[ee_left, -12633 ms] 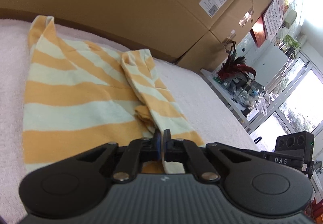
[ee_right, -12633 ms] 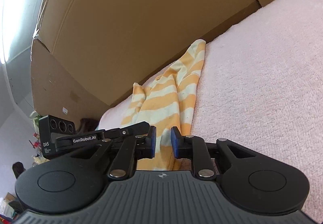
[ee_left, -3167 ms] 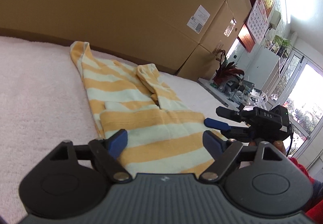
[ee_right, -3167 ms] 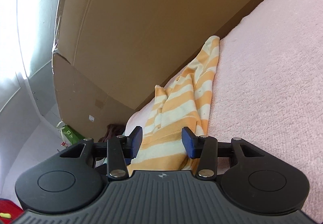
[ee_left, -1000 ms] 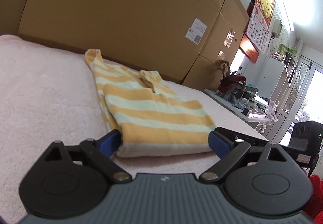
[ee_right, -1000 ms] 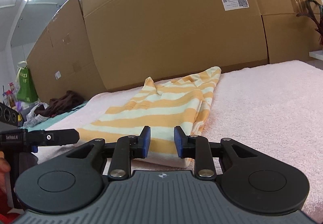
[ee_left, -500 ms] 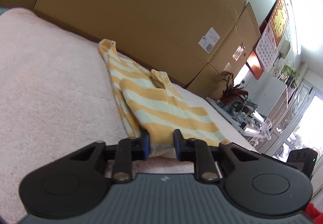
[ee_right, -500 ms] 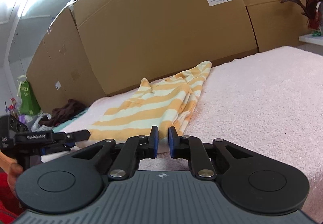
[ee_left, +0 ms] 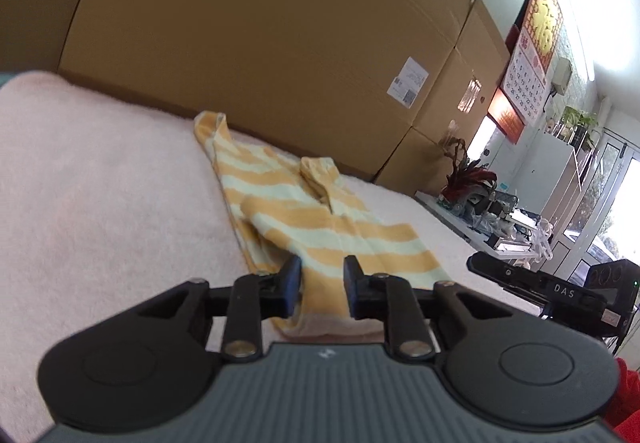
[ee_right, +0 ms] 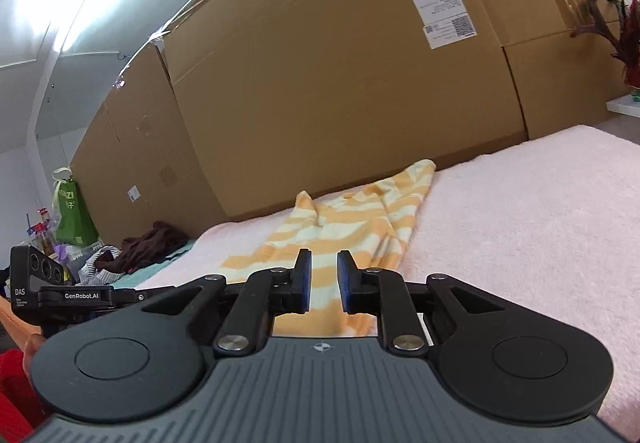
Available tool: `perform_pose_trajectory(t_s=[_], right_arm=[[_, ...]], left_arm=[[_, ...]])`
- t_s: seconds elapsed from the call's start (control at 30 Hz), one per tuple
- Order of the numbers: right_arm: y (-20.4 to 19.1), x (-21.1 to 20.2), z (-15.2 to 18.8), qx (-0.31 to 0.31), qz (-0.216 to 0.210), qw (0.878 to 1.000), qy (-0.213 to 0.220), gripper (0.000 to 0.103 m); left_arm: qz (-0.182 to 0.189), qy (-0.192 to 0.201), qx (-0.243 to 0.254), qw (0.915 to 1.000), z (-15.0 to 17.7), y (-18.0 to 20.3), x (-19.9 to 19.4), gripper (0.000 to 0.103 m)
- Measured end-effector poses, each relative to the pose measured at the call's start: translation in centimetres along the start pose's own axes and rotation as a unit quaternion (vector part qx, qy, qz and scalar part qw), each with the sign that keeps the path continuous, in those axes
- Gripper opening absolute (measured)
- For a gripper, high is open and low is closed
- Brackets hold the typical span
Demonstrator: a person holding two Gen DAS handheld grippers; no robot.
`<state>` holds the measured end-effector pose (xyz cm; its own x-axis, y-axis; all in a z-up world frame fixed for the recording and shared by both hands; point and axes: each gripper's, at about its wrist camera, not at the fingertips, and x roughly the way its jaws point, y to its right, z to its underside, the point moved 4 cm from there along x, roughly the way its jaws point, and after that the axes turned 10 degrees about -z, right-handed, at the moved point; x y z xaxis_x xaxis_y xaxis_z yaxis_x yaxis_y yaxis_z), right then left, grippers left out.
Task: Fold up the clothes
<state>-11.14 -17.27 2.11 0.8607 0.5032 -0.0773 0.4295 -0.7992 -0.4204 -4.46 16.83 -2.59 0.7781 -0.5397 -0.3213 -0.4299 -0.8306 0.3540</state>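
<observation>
A: Left wrist view first. Where is the garment?

B: The striped shirt [ee_left: 320, 227], orange and pale bands, lies partly folded on the pink towel [ee_left: 100, 203]. Its far end reaches almost to the cardboard boxes [ee_left: 260, 43]; its near hem lies just ahead of the left gripper [ee_left: 322, 285].

A: Gripper condition?

B: Jaws narrow and opening. The near hem shows in the gap between the blue pads, but whether the pads press on the cloth I cannot tell from this angle.

A: Anything else near the shirt?

B: The right gripper [ee_left: 496, 271] enters to the right of the shirt's near corner, a black body marked DAS. Beyond the boxes hangs a wall calendar [ee_left: 528, 71], with a red-leaved plant [ee_left: 472, 179] on a cluttered shelf below it.

A: Now the right wrist view.

B: Same striped shirt [ee_right: 348, 231], seen from its other side. It runs from the base of the cardboard boxes [ee_right: 320, 83] towards the right gripper [ee_right: 323, 283], and the near hem sits right under the fingertips. The pink towel [ee_right: 520, 223] spreads bare to the right of the shirt.

A: State of that tool?

B: Jaws narrow, also opening. Striped cloth shows through the gap; contact with the pads not determinable.

A: Left of the shirt?

B: The left gripper [ee_right: 80, 295], labelled GenRobot.AI, close beside the near corner. Further left, a dark heap of clothes [ee_right: 148, 243] and a green bag [ee_right: 74, 219].
</observation>
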Motion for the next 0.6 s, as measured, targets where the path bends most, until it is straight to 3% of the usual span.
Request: perform_pose_trajectory(t_s=[0.1, 0.2, 0.27, 0.37, 0.43, 0.53, 0.6], right_arm=[[0.1, 2.5, 0.3, 0.019, 0.002, 0.999, -0.032, 0.021], [0.7, 4.0, 1.2, 0.028, 0.035, 0.997, -0.067, 0.016], [1.0, 3.6, 1.2, 0.032, 0.032, 0.997, -0.061, 0.016], [1.3, 3.1, 1.2, 0.038, 0.028, 0.997, -0.059, 0.015], [1.2, 3.2, 0.9, 0.044, 0.021, 0.997, -0.054, 0.023], [0.6, 4.1, 0.4, 0.023, 0.023, 0.998, -0.051, 0.031], [1.1, 4.7, 0.3, 0.031, 0.033, 0.998, -0.052, 0.030]], left_arm=[[0.004, 0.027, 0.011, 0.9996, -1.0, 1.1, 0.9, 0.043], [-0.006, -0.004, 0.015, 0.9999, -0.2, 1.3, 2.8, 0.044], [-0.013, -0.019, 0.019, 0.9995, 0.8, 1.0, 3.3, 0.040], [-0.013, -0.035, 0.019, 0.9991, 1.3, 0.9, 3.8, 0.043], [0.002, -0.037, 0.005, 0.9993, 0.5, 1.0, 3.9, 0.044], [-0.010, -0.039, 0.014, 0.9991, -0.1, 1.3, 5.2, 0.068], [-0.023, -0.046, 0.023, 0.9984, 0.2, 1.3, 6.0, 0.065]])
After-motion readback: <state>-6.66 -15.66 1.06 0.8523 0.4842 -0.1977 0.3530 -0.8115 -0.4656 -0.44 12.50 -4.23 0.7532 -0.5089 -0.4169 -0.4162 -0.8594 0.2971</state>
